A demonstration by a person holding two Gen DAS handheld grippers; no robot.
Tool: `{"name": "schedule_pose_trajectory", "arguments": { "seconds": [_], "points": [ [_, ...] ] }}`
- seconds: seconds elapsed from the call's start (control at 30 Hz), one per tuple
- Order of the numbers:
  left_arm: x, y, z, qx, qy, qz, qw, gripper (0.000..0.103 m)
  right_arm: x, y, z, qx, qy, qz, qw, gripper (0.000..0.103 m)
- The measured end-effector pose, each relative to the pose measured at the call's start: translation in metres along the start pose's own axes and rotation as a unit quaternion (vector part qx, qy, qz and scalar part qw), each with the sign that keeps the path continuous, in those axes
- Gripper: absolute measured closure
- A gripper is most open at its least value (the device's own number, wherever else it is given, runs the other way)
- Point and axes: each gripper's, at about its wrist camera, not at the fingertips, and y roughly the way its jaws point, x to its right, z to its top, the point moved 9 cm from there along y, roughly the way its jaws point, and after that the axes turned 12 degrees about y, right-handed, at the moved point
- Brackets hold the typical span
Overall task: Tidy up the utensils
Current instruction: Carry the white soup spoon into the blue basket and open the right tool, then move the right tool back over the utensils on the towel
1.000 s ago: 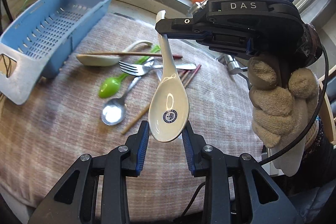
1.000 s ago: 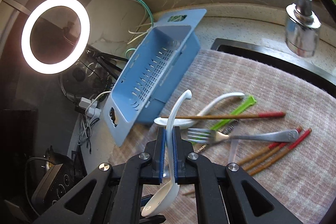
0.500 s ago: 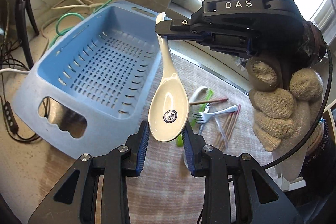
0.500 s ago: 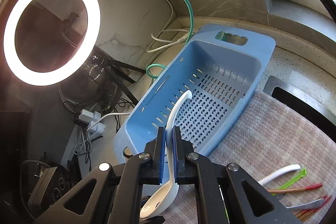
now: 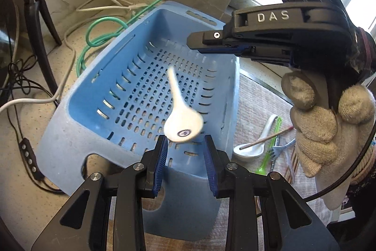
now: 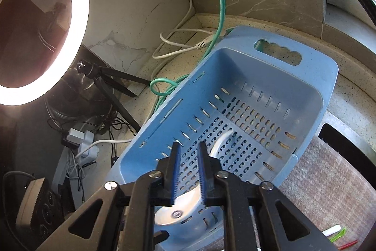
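Cataloguing the white spoon (image 5: 182, 120): a second ago we had its handle clenched in the right gripper (image 6: 189, 171); now those jaws are opening, nothing is pressed between them, and the spoon shows blurred and loose over the perforated floor of the blue basket (image 5: 77, 133), its bowl just ahead of the left gripper (image 5: 185, 164). Left jaws stand apart, as before, touching nothing. Both grippers, a second ago above the utensils on the mat, now sit over the basket. Remaining pile, right of the left jaws: second white spoon (image 5: 252, 148), fork (image 5: 279, 149), green spoon (image 5: 266, 162), chopsticks (image 5: 270, 137). Writing: "DAS" on the right gripper's body; a round dark mark in the spoon's bowl, unreadable. Gloved hand (image 5: 329, 124) grips the right gripper's handle.
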Motion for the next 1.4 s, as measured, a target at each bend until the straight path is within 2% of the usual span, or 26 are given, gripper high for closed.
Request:
{"name": "schedule_pose_trajectory", "arguments": {
  "seconds": [0.03, 0.07, 0.43, 0.77, 0.93, 1.1, 1.23, 1.4],
  "points": [
    [-0.003, -0.001, 0.001, 0.001, -0.006, 0.004, 1.0, 0.074, 0.002, -0.001, 0.0, 0.004, -0.001, -0.005, 1.0, 0.059],
    [-0.007, 0.0, 0.001, 0.0, -0.01, 0.005, 0.9999, 0.074, 0.003, -0.002, 0.001, 0.011, 0.001, -0.007, 1.0, 0.05],
    [0.002, -0.016, -0.005, 0.008, -0.003, 0.019, 0.9998, 0.073, 0.014, -0.031, -0.006, 0.032, 0.002, -0.008, 0.999, 0.049],
    [0.034, -0.041, -0.012, 0.018, 0.007, 0.035, 0.9992, 0.071, 0.015, -0.086, -0.023, 0.072, -0.005, 0.009, 0.997, 0.049],
    [0.054, -0.056, -0.018, 0.023, 0.01, 0.035, 0.9991, 0.066, 0.017, -0.114, -0.034, 0.092, -0.004, 0.028, 0.995, 0.049],
    [0.072, -0.067, -0.032, 0.023, 0.017, 0.034, 0.999, 0.065, 0.023, -0.144, -0.05, 0.108, -0.02, 0.027, 0.994, 0.049],
    [0.089, -0.071, -0.045, 0.017, 0.03, 0.033, 0.9989, 0.065, 0.037, -0.165, -0.064, 0.102, -0.011, 0.024, 0.994, 0.048],
    [0.114, -0.067, -0.059, 0.008, 0.048, 0.019, 0.9987, 0.065, 0.065, -0.188, -0.081, 0.097, -0.002, -0.007, 0.995, 0.044]
  ]
}}
